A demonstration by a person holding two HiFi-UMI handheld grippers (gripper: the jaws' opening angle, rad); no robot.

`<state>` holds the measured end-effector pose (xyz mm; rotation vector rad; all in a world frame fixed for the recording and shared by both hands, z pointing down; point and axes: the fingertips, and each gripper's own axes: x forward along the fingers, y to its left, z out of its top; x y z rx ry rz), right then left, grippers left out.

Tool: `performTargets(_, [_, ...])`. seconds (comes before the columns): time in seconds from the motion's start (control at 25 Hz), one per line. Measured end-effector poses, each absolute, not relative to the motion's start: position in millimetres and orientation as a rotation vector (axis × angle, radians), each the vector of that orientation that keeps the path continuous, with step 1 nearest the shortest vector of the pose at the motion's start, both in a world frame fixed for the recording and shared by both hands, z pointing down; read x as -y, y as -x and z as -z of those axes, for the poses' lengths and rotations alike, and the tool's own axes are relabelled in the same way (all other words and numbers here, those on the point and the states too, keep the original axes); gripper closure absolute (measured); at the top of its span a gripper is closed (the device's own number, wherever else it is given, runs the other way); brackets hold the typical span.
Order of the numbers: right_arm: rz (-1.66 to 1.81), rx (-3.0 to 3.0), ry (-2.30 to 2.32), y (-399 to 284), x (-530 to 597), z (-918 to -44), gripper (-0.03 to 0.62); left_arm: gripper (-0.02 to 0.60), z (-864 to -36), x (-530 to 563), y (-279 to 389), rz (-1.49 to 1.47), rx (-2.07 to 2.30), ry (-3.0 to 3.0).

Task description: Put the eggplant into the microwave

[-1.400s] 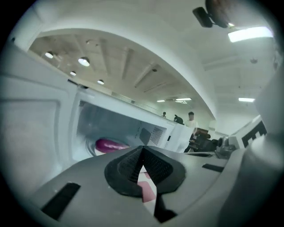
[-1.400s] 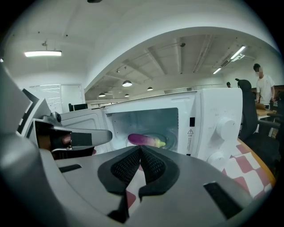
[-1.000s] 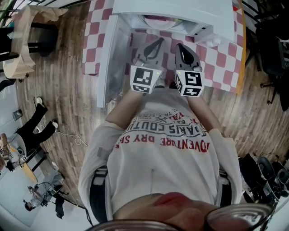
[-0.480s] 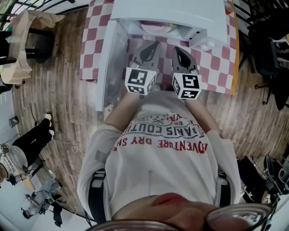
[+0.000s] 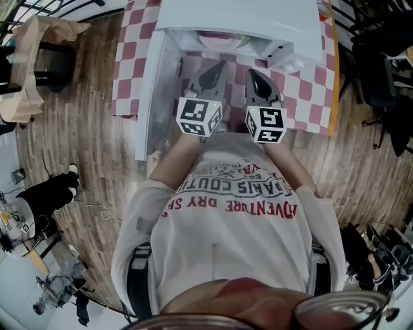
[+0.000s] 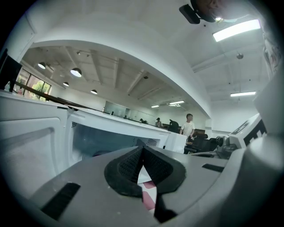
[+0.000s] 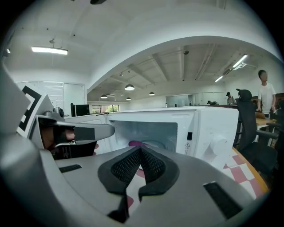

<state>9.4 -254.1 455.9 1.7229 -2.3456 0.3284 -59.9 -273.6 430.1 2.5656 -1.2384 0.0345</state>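
Head view | checkered tablecloth, wooden floor | left gripper, right gripper: jaws together

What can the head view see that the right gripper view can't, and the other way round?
Only the head view shows the wooden floor and the person's white shirt. Only the right gripper view shows the ceiling lights and the far windows. Both show the white microwave with its door open, the checkered cloth and the left tongs.
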Motion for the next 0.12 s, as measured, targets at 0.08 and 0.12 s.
performTargets(0.08, [-0.333, 2.343, -1.725, -9.7, 254.2, -456.0, 0.569, 0.557, -429.1, 273.7, 60.9, -0.006, 1.231, -2.535])
performTargets(0.12, [-0.334, 2.341, -1.727, -9.9, 254.4, -455.8, 0.569, 0.557, -428.6, 273.7, 61.4, 0.009, 1.227, -2.52])
